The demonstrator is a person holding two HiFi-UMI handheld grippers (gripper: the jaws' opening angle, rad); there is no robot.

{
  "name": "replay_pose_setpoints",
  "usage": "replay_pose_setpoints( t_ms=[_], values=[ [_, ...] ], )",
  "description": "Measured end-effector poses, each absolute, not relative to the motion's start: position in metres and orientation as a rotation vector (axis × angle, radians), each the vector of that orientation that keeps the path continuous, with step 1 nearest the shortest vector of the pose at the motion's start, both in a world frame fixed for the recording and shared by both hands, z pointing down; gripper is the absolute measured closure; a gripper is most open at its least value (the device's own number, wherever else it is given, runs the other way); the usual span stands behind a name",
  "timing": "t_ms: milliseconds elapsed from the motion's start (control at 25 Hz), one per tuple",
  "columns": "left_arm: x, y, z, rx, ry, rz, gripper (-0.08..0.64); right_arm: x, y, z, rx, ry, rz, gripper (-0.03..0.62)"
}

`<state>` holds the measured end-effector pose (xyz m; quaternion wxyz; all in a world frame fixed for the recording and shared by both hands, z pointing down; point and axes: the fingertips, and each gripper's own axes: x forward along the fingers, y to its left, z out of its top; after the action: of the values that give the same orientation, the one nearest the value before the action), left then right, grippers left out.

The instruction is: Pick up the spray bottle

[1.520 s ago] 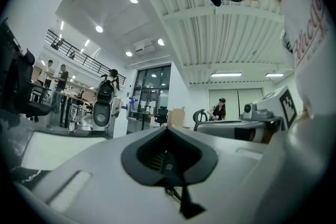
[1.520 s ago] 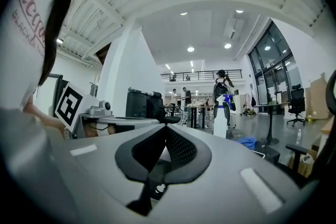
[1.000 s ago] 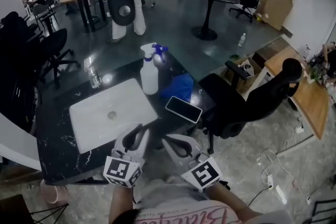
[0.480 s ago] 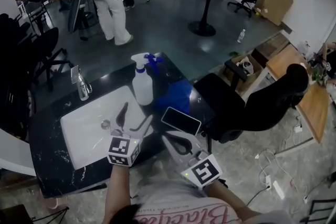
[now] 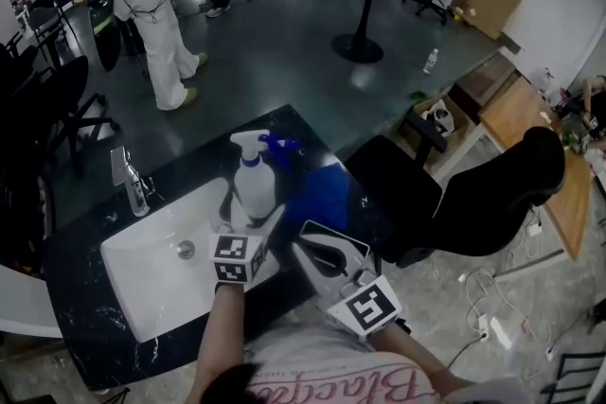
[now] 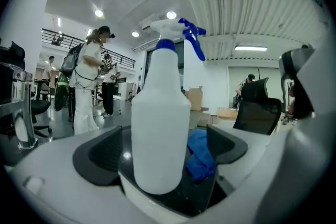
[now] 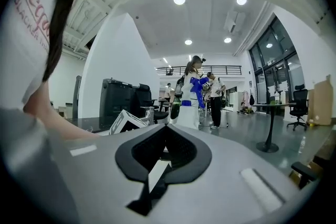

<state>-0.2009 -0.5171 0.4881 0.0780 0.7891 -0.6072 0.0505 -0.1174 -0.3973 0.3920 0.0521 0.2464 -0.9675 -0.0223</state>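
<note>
The spray bottle (image 5: 251, 184) is white with a blue trigger and stands upright on the black counter (image 5: 189, 164), by the sink's back right corner. My left gripper (image 5: 248, 209) has its jaws opening wide on either side of the bottle's base. In the left gripper view the bottle (image 6: 160, 128) fills the middle, with gaps between it and both pads (image 6: 100, 155). My right gripper (image 5: 303, 253) is shut and empty, low at the counter's front edge; its view shows the bottle (image 7: 189, 105) further off.
A white sink (image 5: 142, 284) with a chrome faucet (image 5: 128, 180) lies left of the bottle. A blue cloth (image 5: 320, 194) and a dark phone (image 5: 327, 232) lie to its right. A black office chair (image 5: 464, 194) stands beside the counter. People stand beyond.
My left gripper has come forward over the sink to the bottle, and its jaws went from nearly shut to wide. The right gripper moved forward a little. The people behind moved left.
</note>
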Motion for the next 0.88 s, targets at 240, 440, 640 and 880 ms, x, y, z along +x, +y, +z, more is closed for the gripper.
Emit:
replay_pose_setpoints(
  t_ms=[240, 440, 640, 880],
  values=[
    [-0.194, -0.542, 0.499, 2.389, -1.79, 0.146, 0.077, -0.124, -0.409, 0.401, 0.715, -2.903, -0.026, 0.591],
    [-0.189, -0.554, 0.494, 2.445, -1.785, 0.129, 0.097, -0.126, -0.414, 0.406, 0.713, -2.887, -0.014, 0.591],
    [-0.187, -0.558, 0.491, 2.471, -1.79, 0.146, 0.144, -0.121, -0.413, 0.408, 0.721, -2.874, 0.011, 0.591],
    [-0.185, -0.549, 0.481, 2.494, -1.845, 0.23, 0.143, -0.118, -0.406, 0.405, 0.731, -2.886, 0.019, 0.591]
  ],
)
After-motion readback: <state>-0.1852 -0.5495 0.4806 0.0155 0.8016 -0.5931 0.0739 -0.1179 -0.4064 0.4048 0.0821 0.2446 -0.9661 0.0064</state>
